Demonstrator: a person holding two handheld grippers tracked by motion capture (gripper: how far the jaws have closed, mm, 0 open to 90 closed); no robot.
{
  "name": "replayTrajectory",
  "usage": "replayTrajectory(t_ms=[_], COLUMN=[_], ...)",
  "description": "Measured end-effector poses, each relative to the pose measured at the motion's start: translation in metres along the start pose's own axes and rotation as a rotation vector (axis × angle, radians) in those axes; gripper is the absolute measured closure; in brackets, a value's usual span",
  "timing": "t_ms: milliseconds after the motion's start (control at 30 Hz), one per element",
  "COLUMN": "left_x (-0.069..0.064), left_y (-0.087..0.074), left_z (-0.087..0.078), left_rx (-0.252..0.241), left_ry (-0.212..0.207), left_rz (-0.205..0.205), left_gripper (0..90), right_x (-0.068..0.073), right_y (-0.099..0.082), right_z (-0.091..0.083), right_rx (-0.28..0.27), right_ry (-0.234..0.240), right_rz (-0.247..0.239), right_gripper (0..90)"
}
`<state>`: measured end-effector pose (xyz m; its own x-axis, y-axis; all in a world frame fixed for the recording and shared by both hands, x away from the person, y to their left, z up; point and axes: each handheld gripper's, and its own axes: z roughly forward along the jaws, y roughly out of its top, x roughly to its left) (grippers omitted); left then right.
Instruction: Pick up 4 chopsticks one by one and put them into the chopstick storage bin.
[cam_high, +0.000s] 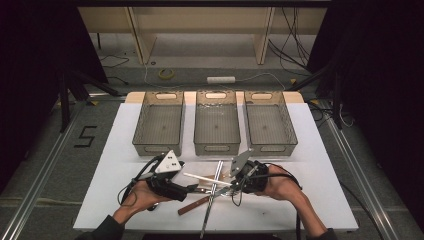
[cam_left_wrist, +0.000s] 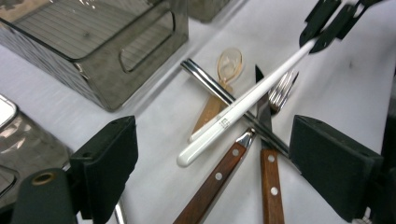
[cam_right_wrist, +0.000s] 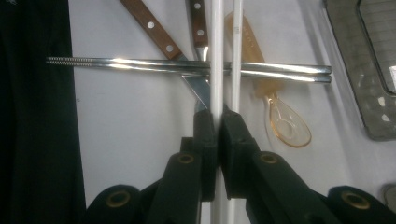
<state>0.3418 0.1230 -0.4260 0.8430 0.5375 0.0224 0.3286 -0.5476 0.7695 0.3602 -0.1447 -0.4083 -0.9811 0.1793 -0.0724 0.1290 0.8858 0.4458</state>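
From above, the right gripper (cam_high: 235, 181) has its jaws closed on a pair of white chopsticks (cam_high: 200, 177), which slant leftward over a small heap of cutlery on the white tabletop (cam_high: 320, 170). The left gripper (cam_high: 192, 189) hovers just beside the heap with nothing in it. Three grey bins (cam_high: 159, 145) stand in a row behind, well apart from the pile.

In the left gripper view its jaws stand wide apart, framing the heap: the chopsticks (cam_left_wrist: 233, 114) rise toward the right gripper (cam_left_wrist: 322, 35), crossing a pair of steel chopsticks (cam_left_wrist: 219, 91), a fork (cam_left_wrist: 282, 88), a knife (cam_left_wrist: 260, 100) and an amber spoon (cam_left_wrist: 229, 63). The white sticks look light, rigid and glossy, so I'd judge them prone to slipping or scissoring apart if pinched at one end alone; the free thick ends sag toward the tabletop.

In the right gripper view the jaws pinch the chopsticks (cam_right_wrist: 217, 56) side by side near their thin ends, lying straight along the grip. One stick sits squarely between the pads; the other seems at the edge. A hold nearer the middle would balance them better, I think, and the left gripper could steady the thick ends. The steel chopsticks (cam_right_wrist: 140, 63) lie crosswise beneath, seemingly not caught.
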Motion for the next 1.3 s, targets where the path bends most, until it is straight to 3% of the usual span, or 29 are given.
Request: replayTrajectory(t_ms=[233,433,733,1033,1300], left_x=[-0.005,-0.016,-0.026,-0.029,-0.033], left_y=[0.003,0.003,0.003,0.002,0.000], left_z=[0.006,0.008,0.009,0.012,0.013], left_rx=[0.059,0.120,0.159,0.185,0.211], left_ry=[-0.044,-0.073,-0.099,-0.120,-0.179], left_rz=[0.064,0.162,0.242,0.273,0.319], left_gripper=[23.2,33.1,50.4,66.7,76.5], right_x=[0.009,0.017,0.022,0.024,0.026], right_y=[0.008,0.014,0.018,0.019,0.018], right_z=[0.004,0.005,0.007,0.008,0.009], right_rx=[0.017,0.031,0.047,0.052,0.065], right_ry=[0.021,0.038,0.053,0.063,0.084], right_rz=[-0.043,-0.069,-0.085,-0.118,-0.144], right_gripper=[86.2,86.2,86.2,86.2,86.0])
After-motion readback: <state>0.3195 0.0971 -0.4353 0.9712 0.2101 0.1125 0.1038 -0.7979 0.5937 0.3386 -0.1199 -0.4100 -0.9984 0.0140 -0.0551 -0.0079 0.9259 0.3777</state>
